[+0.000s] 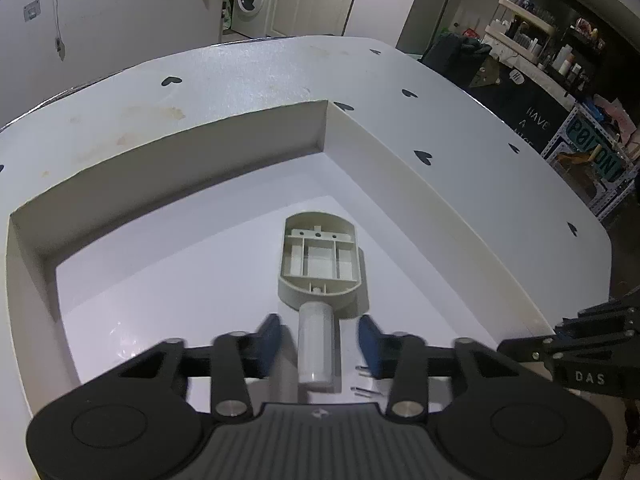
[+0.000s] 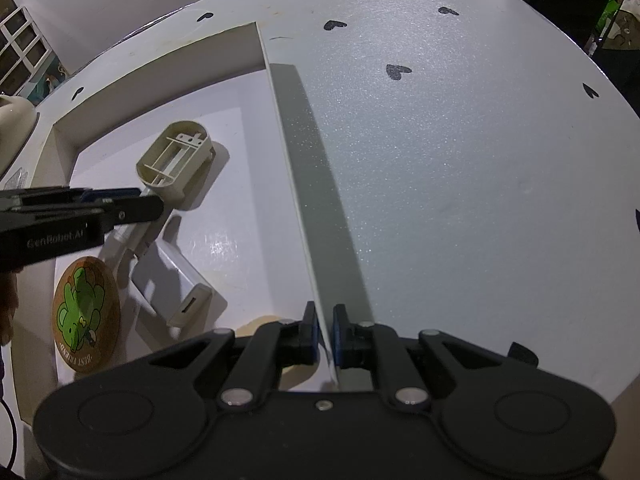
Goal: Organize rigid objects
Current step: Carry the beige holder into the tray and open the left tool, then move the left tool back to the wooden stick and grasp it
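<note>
Right wrist: left gripper (image 2: 132,196) reads "GenRobot.AI" (fingers apart); right gripper (image 2: 326,334) clamps box wall (image 2: 296,200).

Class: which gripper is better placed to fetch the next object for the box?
Left. The left gripper is open and free above the plastic part; the right gripper is clamped on the box wall.

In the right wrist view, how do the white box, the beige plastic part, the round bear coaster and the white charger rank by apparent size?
1. white box
2. round bear coaster and white charger: look alike, unranked
3. beige plastic part, though it lies farther from the camera, so unsure
</note>
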Demonstrator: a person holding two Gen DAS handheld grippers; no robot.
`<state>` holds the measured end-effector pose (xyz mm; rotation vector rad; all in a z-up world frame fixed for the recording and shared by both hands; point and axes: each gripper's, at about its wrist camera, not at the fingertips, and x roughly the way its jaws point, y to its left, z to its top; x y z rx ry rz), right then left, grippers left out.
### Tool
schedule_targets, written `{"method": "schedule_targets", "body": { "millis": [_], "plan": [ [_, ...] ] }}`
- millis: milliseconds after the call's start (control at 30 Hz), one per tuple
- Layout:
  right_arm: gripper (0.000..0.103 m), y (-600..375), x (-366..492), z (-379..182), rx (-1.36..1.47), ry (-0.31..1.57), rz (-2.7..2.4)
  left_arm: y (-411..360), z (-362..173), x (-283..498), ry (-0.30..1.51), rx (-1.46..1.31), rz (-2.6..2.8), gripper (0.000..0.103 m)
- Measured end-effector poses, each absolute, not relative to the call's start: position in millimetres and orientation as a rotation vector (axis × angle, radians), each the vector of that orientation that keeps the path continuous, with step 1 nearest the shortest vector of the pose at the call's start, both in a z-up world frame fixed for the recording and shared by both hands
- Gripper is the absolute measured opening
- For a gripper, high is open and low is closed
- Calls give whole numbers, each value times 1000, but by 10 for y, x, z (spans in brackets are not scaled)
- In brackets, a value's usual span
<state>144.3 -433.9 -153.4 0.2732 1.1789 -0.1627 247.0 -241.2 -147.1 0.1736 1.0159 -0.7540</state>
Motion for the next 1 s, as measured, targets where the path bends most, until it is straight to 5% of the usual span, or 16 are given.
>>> {"method": "schedule_targets", "body": {
  "millis": [133,433,1000],
  "plan": [
    [9,-4339,1442,-1534,277,1178,-164,-2352,-1456,2418,1019,167,-751,69],
    [9,-4341,1443,-1536,277,1177,-164,-2249,-1358,2287,1004,166,-758,89],
    [9,-4328,1443,-1528,271,1175,-165,-1964,-1028,1899,904,164,-787,103]
  ]
}}
